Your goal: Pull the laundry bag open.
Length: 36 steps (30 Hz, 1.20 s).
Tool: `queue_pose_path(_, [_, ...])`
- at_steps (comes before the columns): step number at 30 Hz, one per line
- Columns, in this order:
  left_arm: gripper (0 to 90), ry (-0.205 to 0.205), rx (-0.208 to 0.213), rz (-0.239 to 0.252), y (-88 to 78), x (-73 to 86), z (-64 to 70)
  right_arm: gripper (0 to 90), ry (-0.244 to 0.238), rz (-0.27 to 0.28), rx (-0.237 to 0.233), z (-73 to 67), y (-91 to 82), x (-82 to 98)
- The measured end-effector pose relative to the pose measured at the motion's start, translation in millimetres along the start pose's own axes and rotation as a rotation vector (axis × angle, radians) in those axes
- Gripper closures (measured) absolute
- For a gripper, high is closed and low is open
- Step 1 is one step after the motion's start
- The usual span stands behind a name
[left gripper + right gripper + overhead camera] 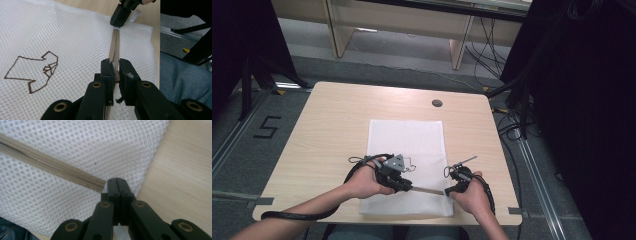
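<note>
A white mesh laundry bag (pixel 407 142) lies flat in the middle of the table, with a beige zipper (pixel 428 190) running along its near edge. My left gripper (pixel 408 187) is shut on the zipper pull (pixel 116 78), with the zipper (pixel 115 47) stretching away from its jaws. At the zipper's right end, my right gripper (pixel 448 191) is shut on the bag's corner tab. In the right gripper view the jaws (pixel 116 181) are pressed together just past the zipper's end (pixel 97 185). The other gripper (pixel 120 17) shows far off in the left gripper view.
The bag carries a brown shirt-outline print (pixel 32 72). The light wooden table (pixel 332 115) has a cable hole (pixel 437 103) at the back. Its near edge is close under the hands, with the person's jeans (pixel 180 80) below. Black stands and cables lie on the floor around it.
</note>
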<state>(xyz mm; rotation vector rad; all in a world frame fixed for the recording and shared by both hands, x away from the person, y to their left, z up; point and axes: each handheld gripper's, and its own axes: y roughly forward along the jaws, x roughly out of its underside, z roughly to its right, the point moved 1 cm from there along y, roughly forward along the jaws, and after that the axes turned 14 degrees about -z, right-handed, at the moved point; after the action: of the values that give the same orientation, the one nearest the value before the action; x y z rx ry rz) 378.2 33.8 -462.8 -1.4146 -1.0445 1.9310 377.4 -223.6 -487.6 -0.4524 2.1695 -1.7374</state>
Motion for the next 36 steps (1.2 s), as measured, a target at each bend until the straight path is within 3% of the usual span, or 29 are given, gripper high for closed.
queue_pose_path(12, [81.9, -0.010, -0.008, 0.006, -10.8, 8.0, -3.7, 90.0, -0.005, -0.012, 0.005, 0.0, -0.9, -0.2])
queue_pose_path(16, [81.9, 0.008, -0.015, 0.001, -12.9, 9.3, -5.0, 90.0, 0.000, -0.015, 0.006, -0.6, -1.1, -0.2])
queue_pose_path(17, [81.9, -0.014, -0.007, 0.005, -12.8, 10.2, -3.9, 90.0, -0.003, -0.013, 0.006, -0.3, -1.0, -0.3])
queue_pose_path(25, [81.9, 0.000, -0.009, 0.000, -14.3, 12.3, -4.9, 90.0, -0.005, -0.012, 0.006, -0.1, -0.9, -0.2])
queue_pose_path(28, [81.9, -0.013, -0.008, -0.003, -14.7, 14.3, -4.6, 90.0, -0.005, -0.012, 0.005, 0.0, -0.9, -0.2])
queue_pose_path(29, [81.9, -0.001, -0.009, -0.003, -15.0, 14.7, -5.2, 90.0, -0.026, 0.003, 0.016, 1.5, -0.1, -0.6])
queue_pose_path(35, [81.9, -0.003, -0.014, -0.006, -17.9, 18.7, -7.2, 90.0, -0.020, -0.001, 0.018, 0.8, -0.4, -0.6])
queue_pose_path(36, [81.9, -0.018, -0.011, -0.006, -18.1, 19.3, -6.4, 90.0, -0.026, 0.003, 0.022, 1.1, -0.2, -0.8])
